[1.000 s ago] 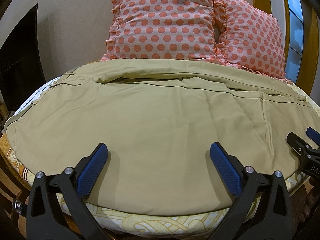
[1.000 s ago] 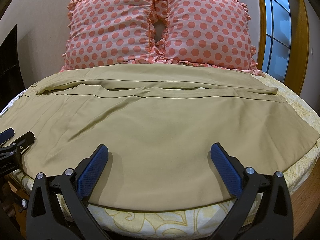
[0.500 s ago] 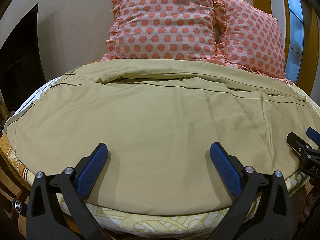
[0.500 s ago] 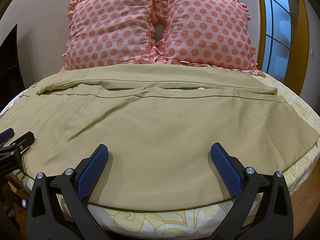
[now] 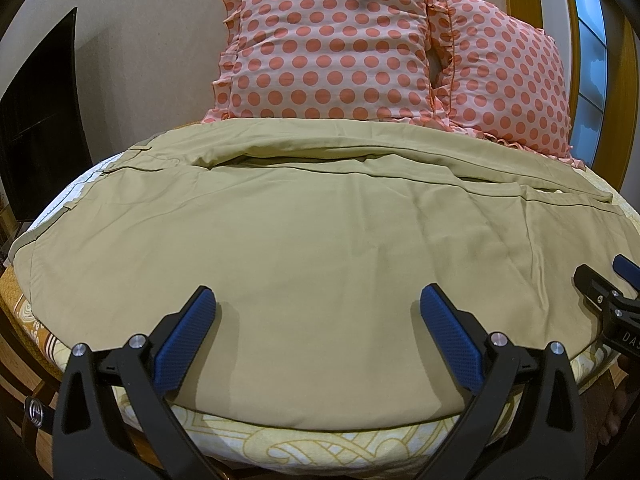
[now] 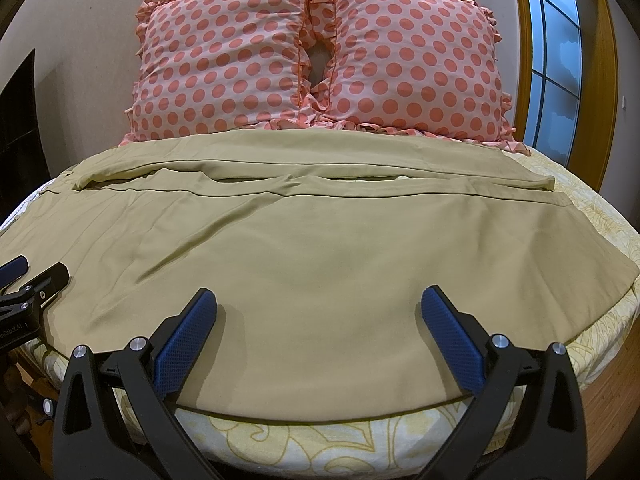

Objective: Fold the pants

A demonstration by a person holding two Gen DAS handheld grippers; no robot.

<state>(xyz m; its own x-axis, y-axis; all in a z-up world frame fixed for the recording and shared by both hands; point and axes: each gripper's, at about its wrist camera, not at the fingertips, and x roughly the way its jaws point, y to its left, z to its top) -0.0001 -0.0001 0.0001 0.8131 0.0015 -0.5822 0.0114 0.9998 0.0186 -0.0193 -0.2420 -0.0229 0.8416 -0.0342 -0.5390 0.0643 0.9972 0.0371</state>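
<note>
Facing a bed (image 6: 320, 444) with yellow-patterned sheet, window (image 6: 556, 60) at right.
Khaki pants (image 6: 320, 248) cover it below two polka-dot pillows (image 6: 320, 56); my left gripper (image 5: 318, 334) and right gripper (image 6: 319, 336) gape wide, empty.

Showing only two scraps of print, both white letters on black gripper bodies. Reading "DA", cut off by the frame edge, on the right gripper (image 5: 624, 280) as it is appearing at the right margin of the left wrist view. Reading "nRobot.AI", its start cut off at the frame edge, on the left gripper (image 6: 34, 270) as it is appearing at the left margin of the right wrist view. Finding nothing else legible: no readable marks showing on the pants (image 6: 320, 264) or elsewhere.
</note>
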